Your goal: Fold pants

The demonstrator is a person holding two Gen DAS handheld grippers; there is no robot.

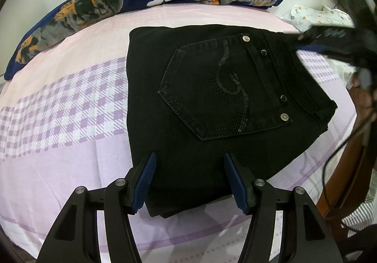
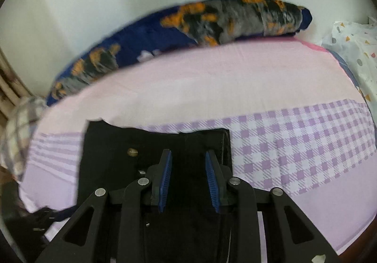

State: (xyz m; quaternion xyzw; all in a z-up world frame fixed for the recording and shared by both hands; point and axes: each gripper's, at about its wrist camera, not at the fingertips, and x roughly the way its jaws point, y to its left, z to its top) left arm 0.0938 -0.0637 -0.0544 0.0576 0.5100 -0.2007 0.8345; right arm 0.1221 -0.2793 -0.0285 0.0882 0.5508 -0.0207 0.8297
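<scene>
From the left wrist, the black pants lie folded into a compact block on the lilac-checked bed sheet, back pocket up. The near corner of the block sits between the fingers of the left gripper, whose jaws stand well apart with the blue pads clear of the cloth. Bare sheet stretches wide to the left; a dark blue patterned blanket closes off the far edge. On the right the bed ends at a wooden frame. There a blurred dark shape, probably the other gripper, covers the waistband corner.

From the right wrist, the picture is smeared. The right gripper hangs above the pants, its jaws partly open and gripping nothing. Its body hides the near part of the pants. Open sheet lies to the right, the blanket beyond.
</scene>
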